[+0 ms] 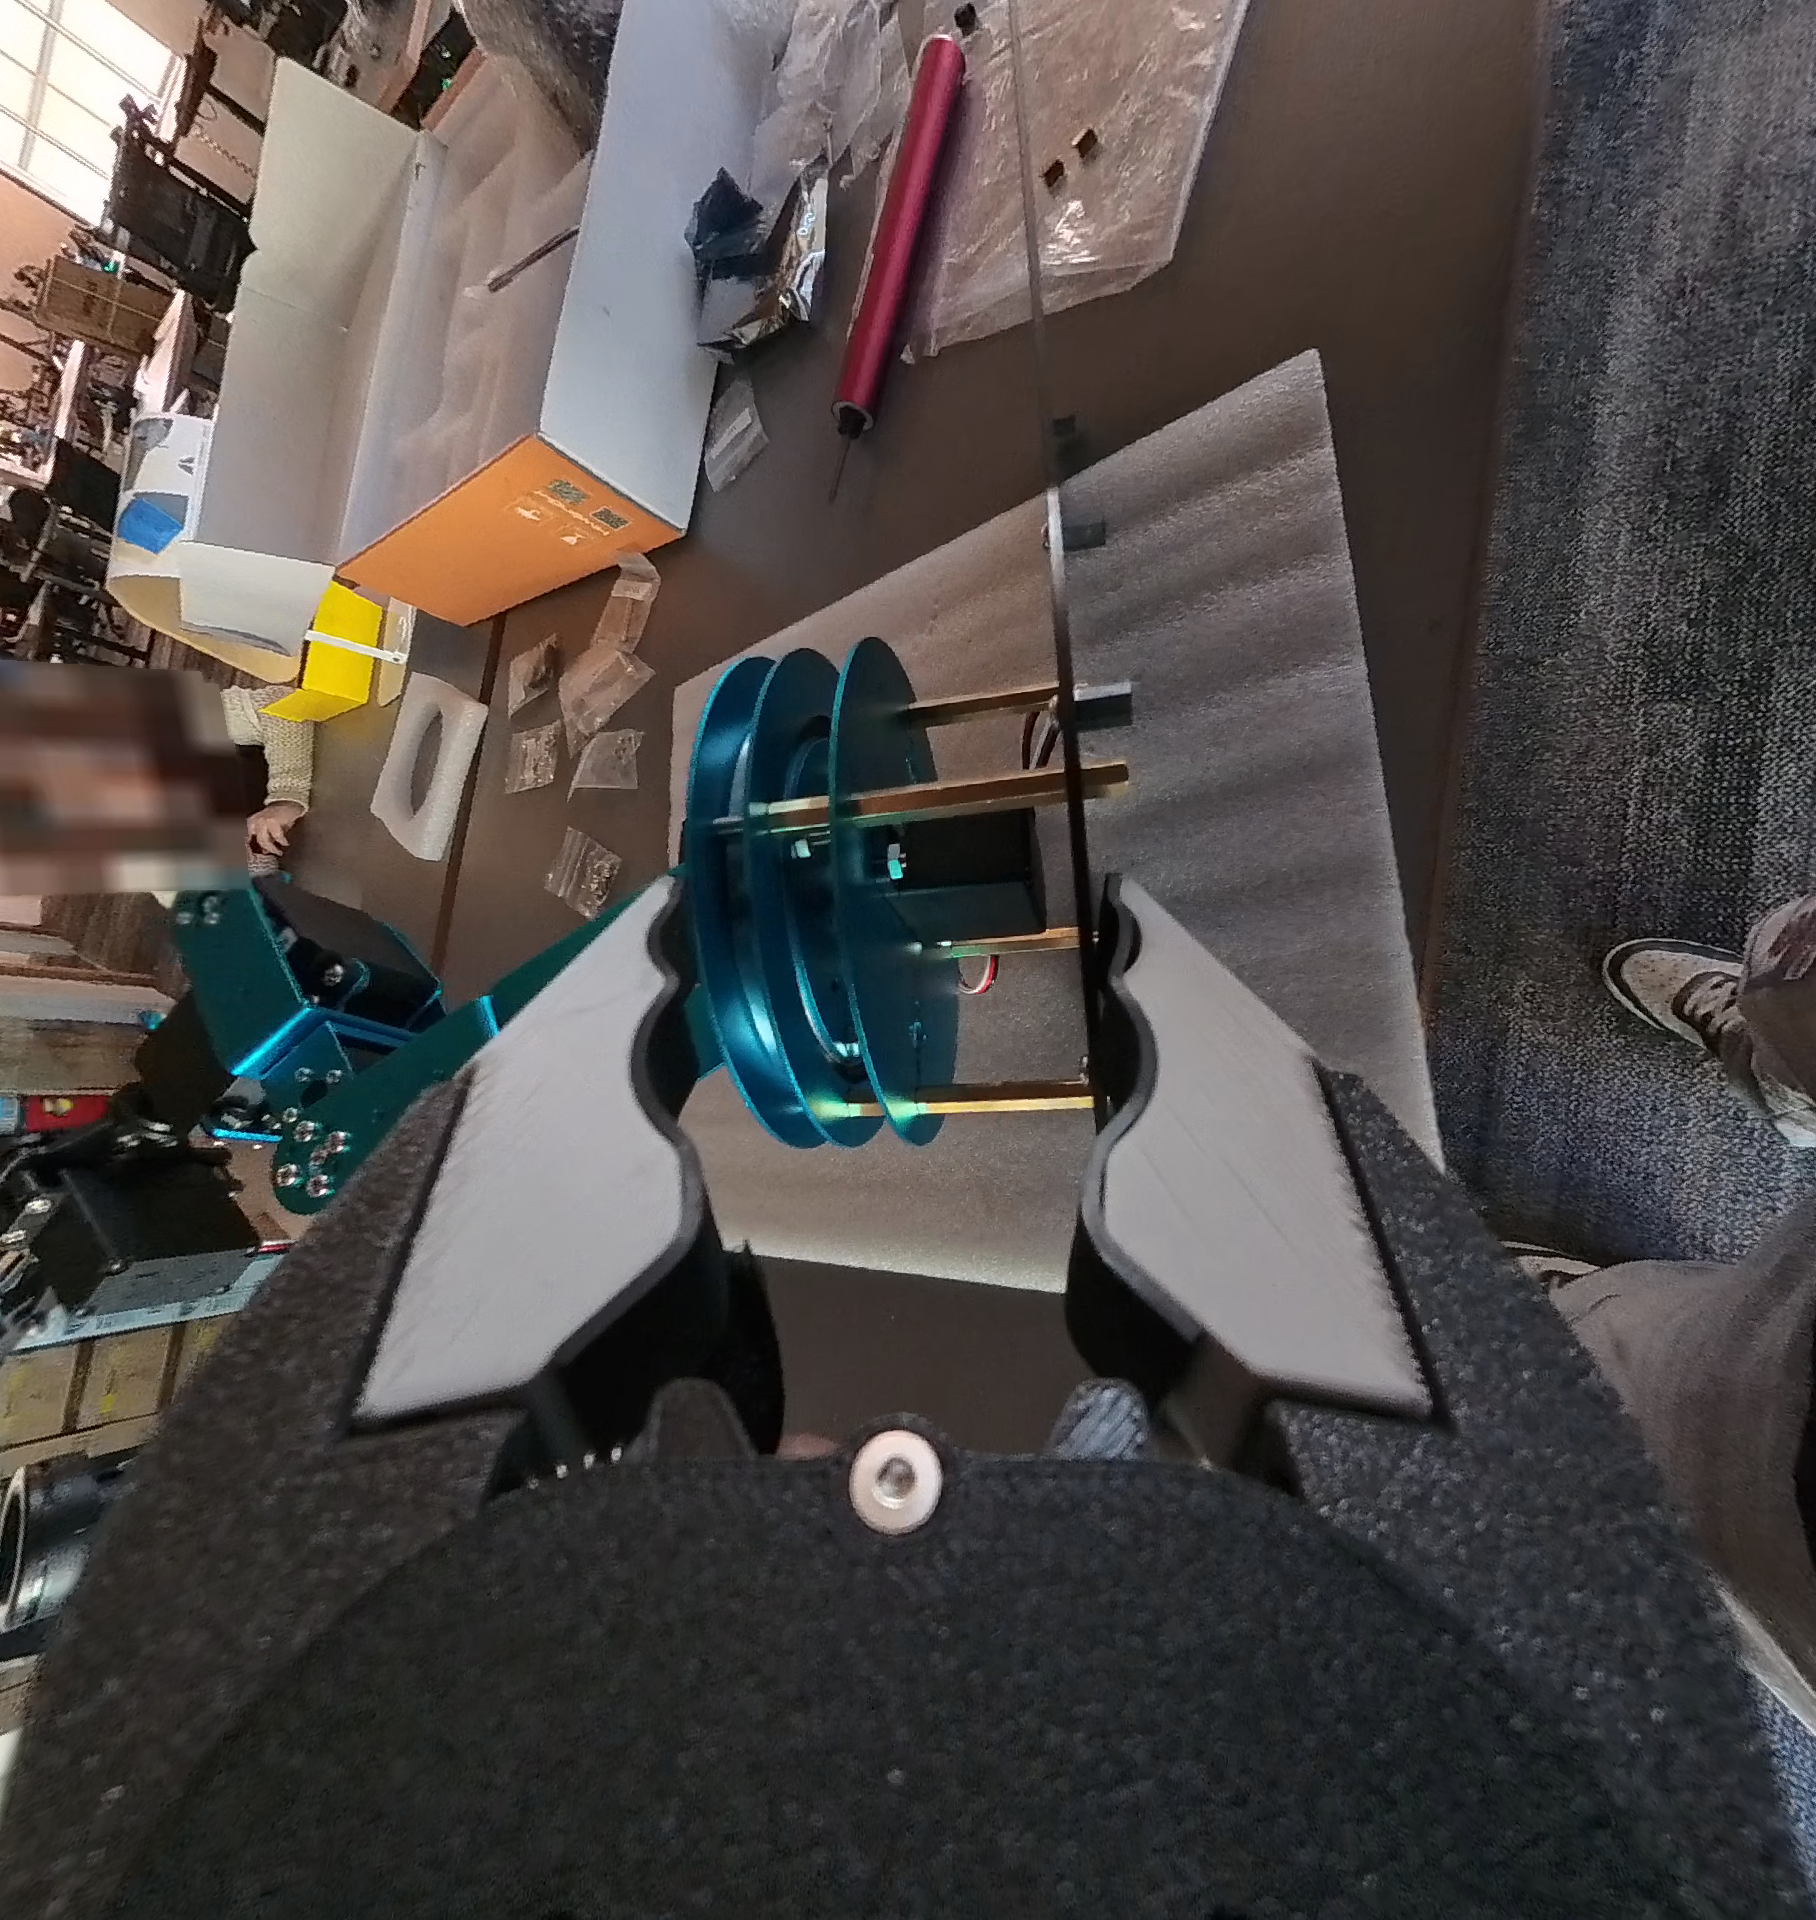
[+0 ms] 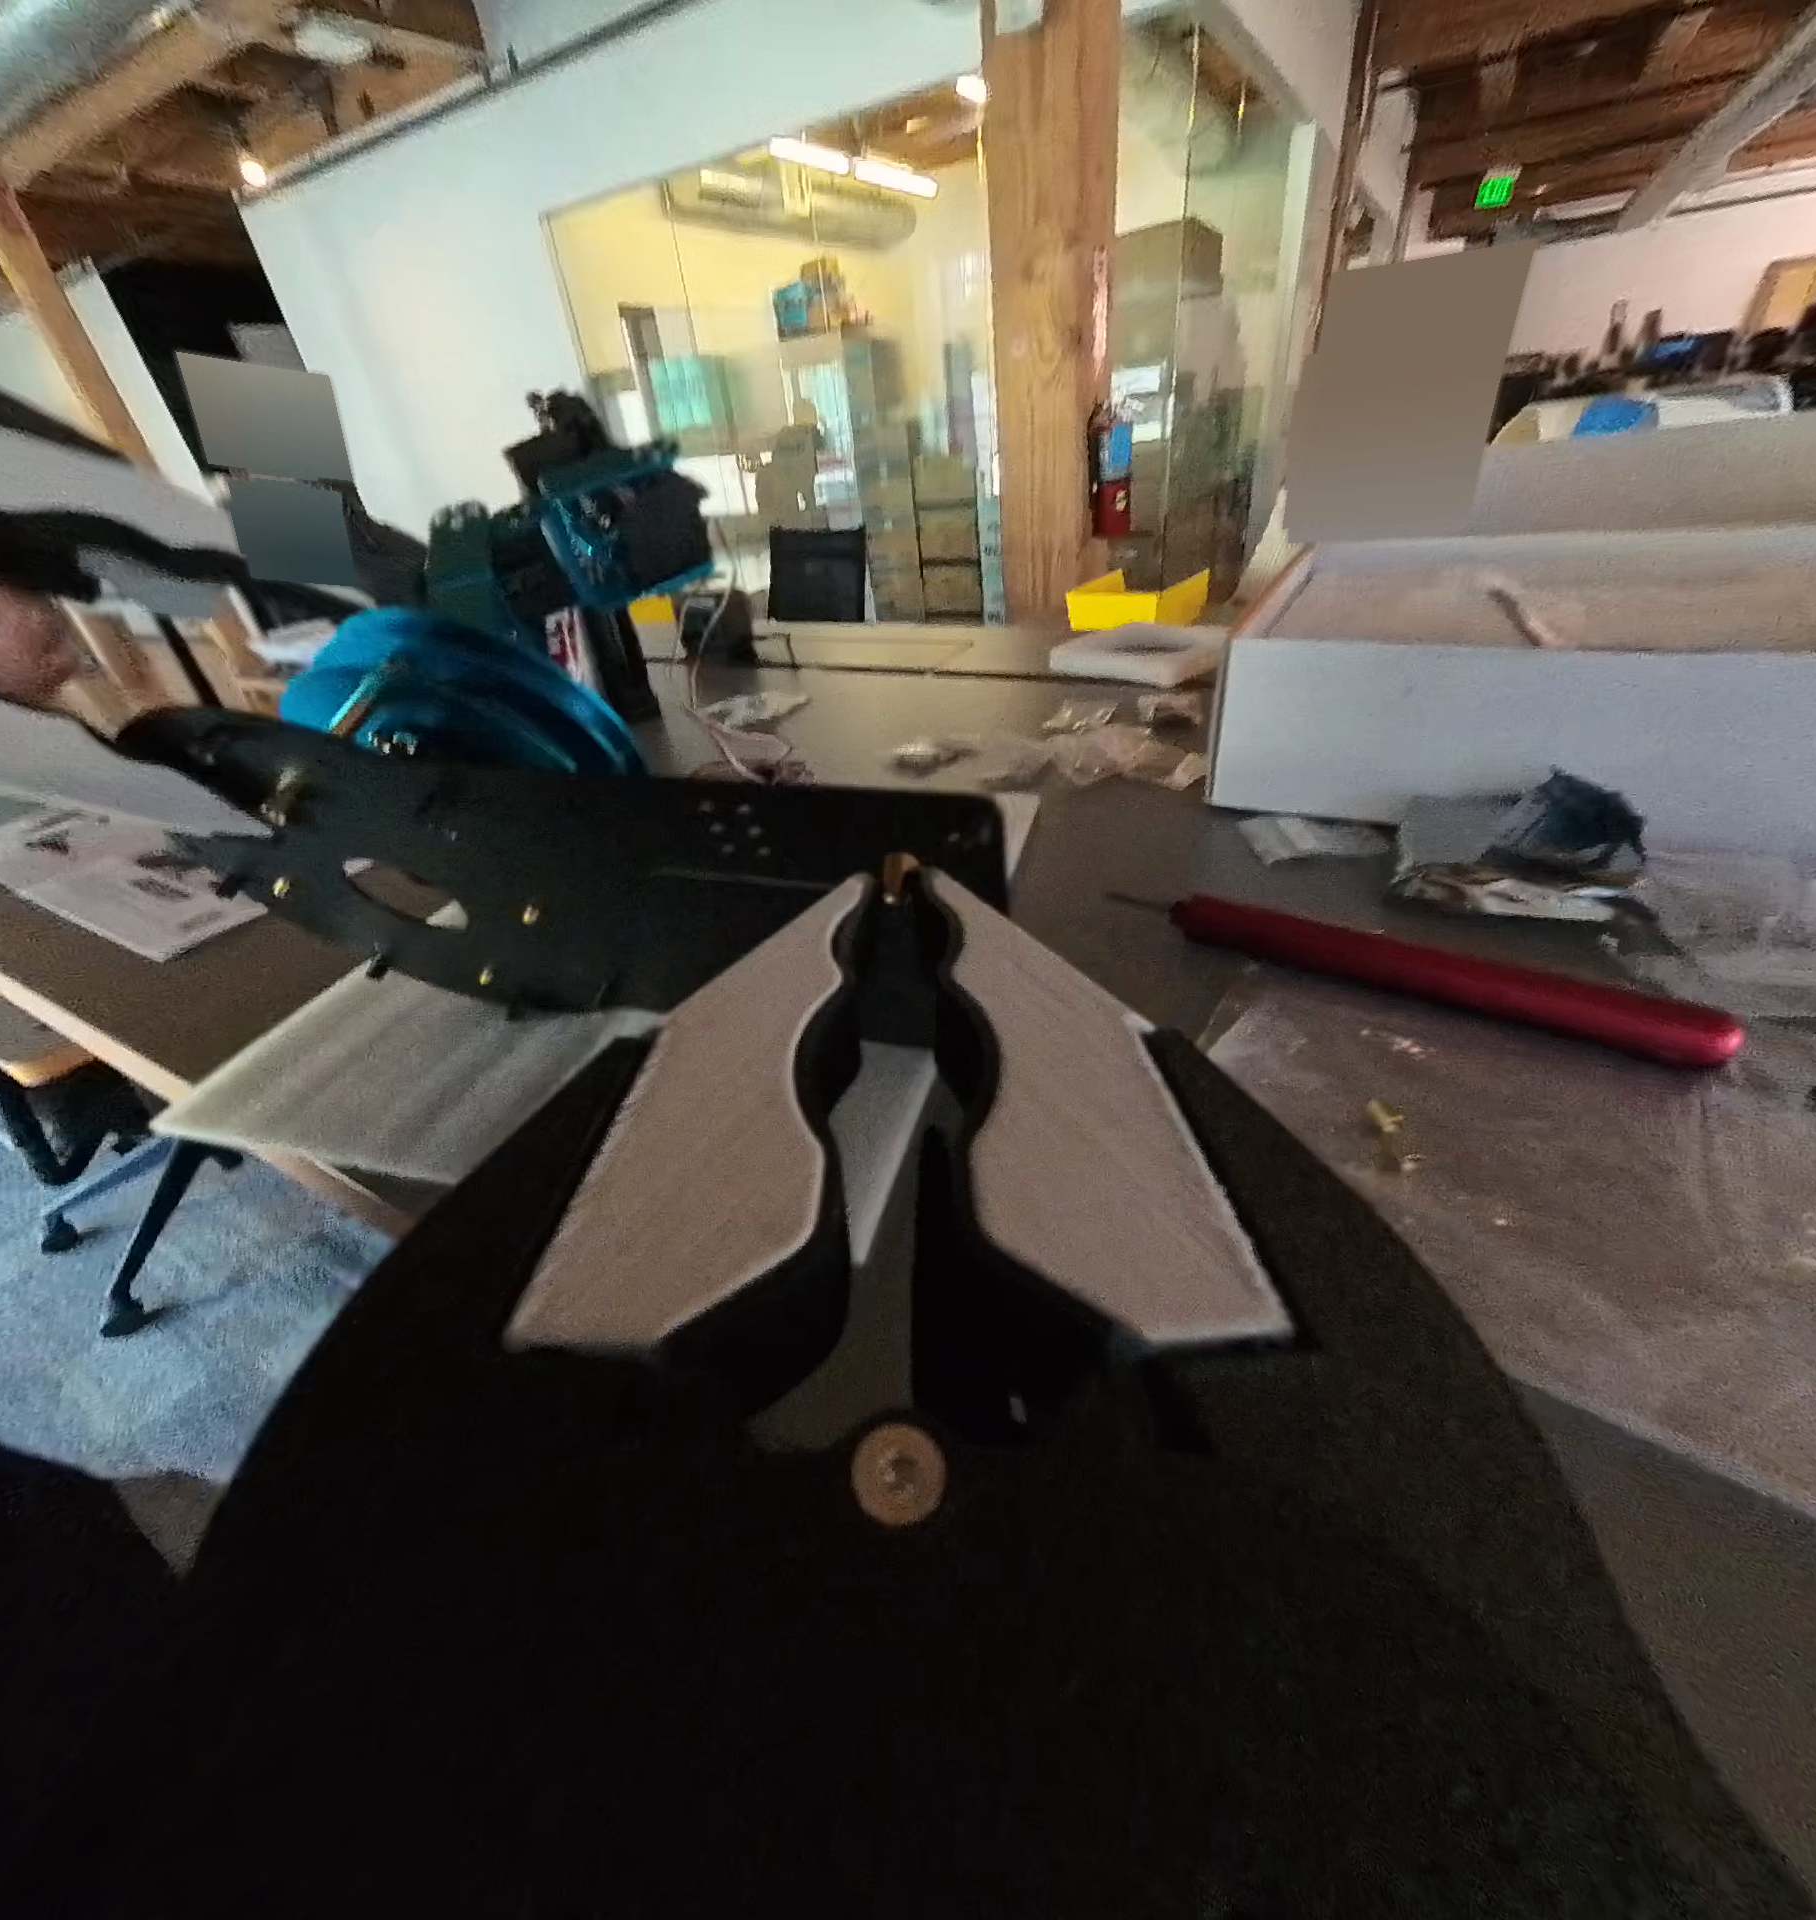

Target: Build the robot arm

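Left wrist view shows the left claw (image 1: 888, 935) spread wide around a blue robot-arm base (image 1: 831, 894): one fingertip (image 1: 665, 925) sits against the outermost of its three blue discs, the other against the thin black plate (image 1: 1075, 727) that brass standoffs (image 1: 987, 800) join to the discs. Whether the fingertips press on the assembly or only touch it cannot be told. The base lies tipped on its side over a grey foam sheet (image 1: 1247, 644) on the dark tabletop (image 1: 987, 436). Beyond the base, a red cylindrical tool (image 1: 899, 223) lies on the tabletop beside crinkled clear plastic wrap (image 1: 1091, 156), and farther off stands an open white box with an orange end (image 1: 499, 343). Small clear bags of hardware (image 1: 582, 727) are scattered between the box and the base. The blue jointed arm segments (image 1: 301, 997) extend away from the discs on the side opposite the plate.

Right wrist view shows the right claw (image 2: 896, 883) pressed together, pinching a small brass standoff (image 2: 896, 868) at its tips, right at the near edge of the same black plate (image 2: 613, 883). The blue discs (image 2: 468, 686) rise behind the plate, and the red tool (image 2: 1455, 982) lies well apart from it on the tabletop (image 2: 1091, 873). Loose brass pieces (image 2: 1387, 1127) rest on plastic wrap (image 2: 1506, 1247) near the tool.
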`<action>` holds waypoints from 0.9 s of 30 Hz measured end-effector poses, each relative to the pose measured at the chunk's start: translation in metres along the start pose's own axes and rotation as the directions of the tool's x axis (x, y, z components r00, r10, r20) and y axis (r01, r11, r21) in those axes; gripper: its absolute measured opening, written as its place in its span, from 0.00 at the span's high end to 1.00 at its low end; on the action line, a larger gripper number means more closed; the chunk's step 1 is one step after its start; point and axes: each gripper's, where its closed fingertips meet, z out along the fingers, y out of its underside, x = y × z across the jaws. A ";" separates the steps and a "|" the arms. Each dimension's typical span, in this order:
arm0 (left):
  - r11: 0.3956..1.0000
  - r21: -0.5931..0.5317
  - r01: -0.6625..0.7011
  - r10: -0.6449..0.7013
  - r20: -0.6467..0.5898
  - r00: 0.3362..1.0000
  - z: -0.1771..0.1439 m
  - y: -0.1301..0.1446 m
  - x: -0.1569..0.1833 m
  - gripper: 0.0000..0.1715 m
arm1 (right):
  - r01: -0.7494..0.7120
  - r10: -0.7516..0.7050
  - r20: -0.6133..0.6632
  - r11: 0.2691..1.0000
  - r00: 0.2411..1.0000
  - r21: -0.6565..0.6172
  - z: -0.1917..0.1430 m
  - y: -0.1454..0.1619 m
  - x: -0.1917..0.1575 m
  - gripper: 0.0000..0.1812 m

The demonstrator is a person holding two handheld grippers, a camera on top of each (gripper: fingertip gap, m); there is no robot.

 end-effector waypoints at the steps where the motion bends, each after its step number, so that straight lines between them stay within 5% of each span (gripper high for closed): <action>1: 1.000 0.000 0.004 -0.004 -0.004 1.000 0.000 0.000 -0.001 0.55 | 0.017 -0.017 0.010 0.999 1.000 -0.046 0.006 0.013 -0.013 0.97; 9: 1.000 0.000 0.006 -0.006 0.000 1.000 0.000 0.000 -0.001 0.55 | 0.051 -0.044 0.044 0.983 0.998 -0.178 0.068 0.086 -0.132 0.97; 18: 1.000 -0.004 0.007 -0.007 -0.006 1.000 0.000 0.001 -0.001 0.55 | 0.265 -0.295 -0.071 0.922 0.953 -0.281 0.096 0.101 -0.146 0.97; 23: 1.000 0.002 0.024 -0.024 -0.016 1.000 0.001 0.001 -0.003 0.55 | 0.118 -0.148 -0.092 0.956 0.985 -0.268 0.088 0.102 -0.131 0.97; 27: 1.000 0.006 0.030 -0.030 -0.016 0.999 0.001 0.001 -0.003 0.55 | 0.245 -0.271 -0.048 0.921 0.961 -0.304 0.101 0.108 -0.145 0.97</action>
